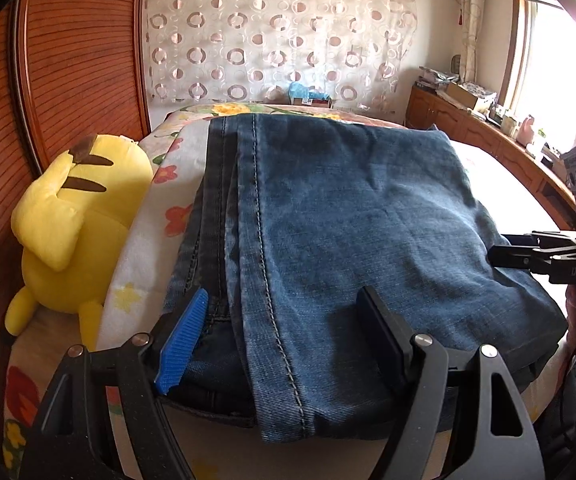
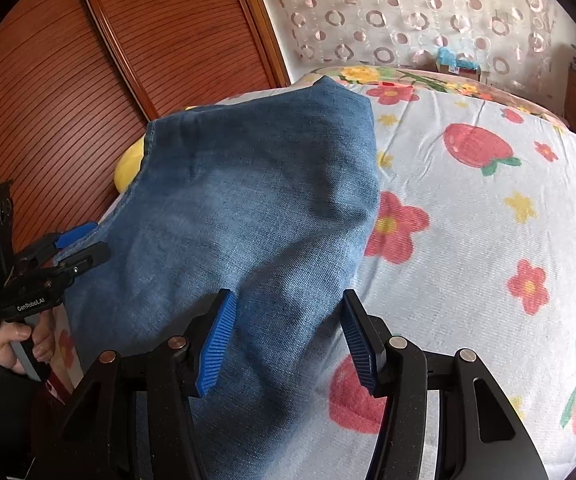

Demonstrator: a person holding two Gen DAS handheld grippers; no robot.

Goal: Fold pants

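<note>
Blue denim pants (image 1: 348,216), seemingly folded flat

Not much wiggle room on the left: the yellow plush toy (image 1: 75,224) is jammed between the folded jeans (image 1: 348,240) and the wooden headboard (image 1: 79,60), so nothing's slipping in there. Both grippers already crowd the near edge, left gripper (image 1: 283,340) straddling the denim, right gripper (image 1: 504,256) at its right side. The right is wide open, just bare floral bedsheet (image 2: 488,220). Far end has a blue packet (image 1: 302,92) by the curtain
</note>
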